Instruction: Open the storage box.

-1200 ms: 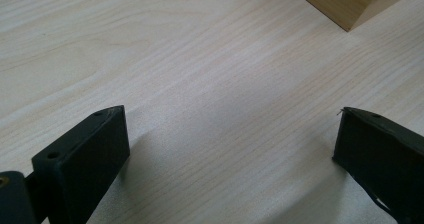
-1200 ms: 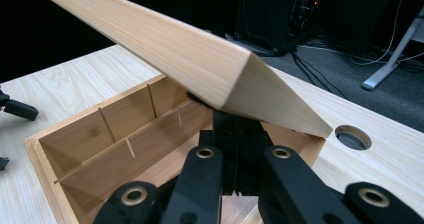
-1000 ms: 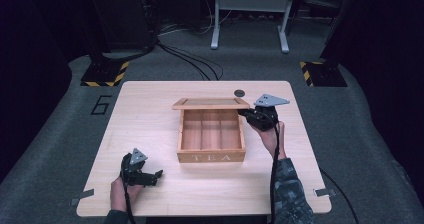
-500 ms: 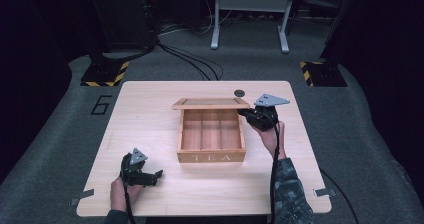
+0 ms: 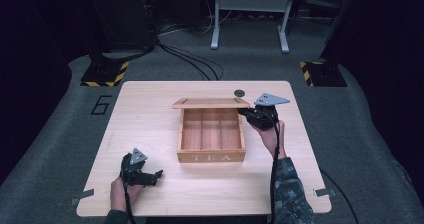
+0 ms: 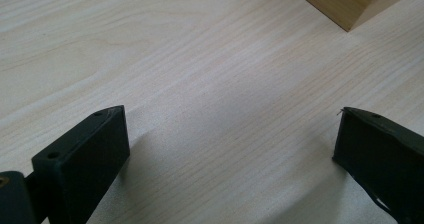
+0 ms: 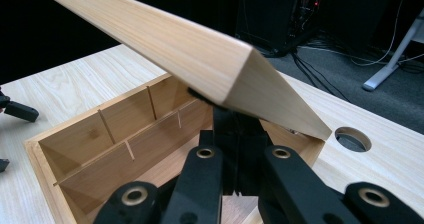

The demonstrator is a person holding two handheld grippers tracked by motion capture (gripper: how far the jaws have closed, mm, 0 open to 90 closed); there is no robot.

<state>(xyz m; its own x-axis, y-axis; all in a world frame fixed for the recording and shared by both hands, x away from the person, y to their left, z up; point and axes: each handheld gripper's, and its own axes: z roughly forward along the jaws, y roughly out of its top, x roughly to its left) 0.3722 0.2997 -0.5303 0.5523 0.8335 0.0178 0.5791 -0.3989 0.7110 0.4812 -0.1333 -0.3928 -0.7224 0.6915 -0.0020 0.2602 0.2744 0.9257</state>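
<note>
High view, box: we see the wooden tea box (image 5: 211,156) mid-worktop (image 5: 150,114), "TEA" on its near front wall, 3 compartments inside, w/ nothing visible in them.
Lid: lid (image 5: 210,103) raised, hinged at the far side of the box, tilted over the back edge; in the right gripper view its underside (image 7: 165,41) slants across the top of the pic.
Right gripper: right gripper (image 5: 248,113) at the box's far right corner, just under the lid's right end; person's right hand (image 5: 270,135) behind it, camo sleeve at btm edge.
Right fingers: pressed together in the right gripper view, tips (image 7: 235,129) tucked up under the lid corner; we can't tell whether they pinch the lid edge or only prop it.
Left gripper: left gripper (image 5: 152,176) low on the worktop near the front left, well apart from the box; left hand (image 5: 121,191) holds it.
Left fingers: spread wide apart in the left gripper view, one finger (image 6: 85,154) at left, other at right, bare worktop btwn them, nothing held.
Box corner, left gripper view: a corner of the box (image 6: 345,4) top right, apart from the fingers.
Hole: round hole (image 5: 239,92) in the worktop just behind the lid, also at right in the right gripper view (image 7: 353,138).
</note>
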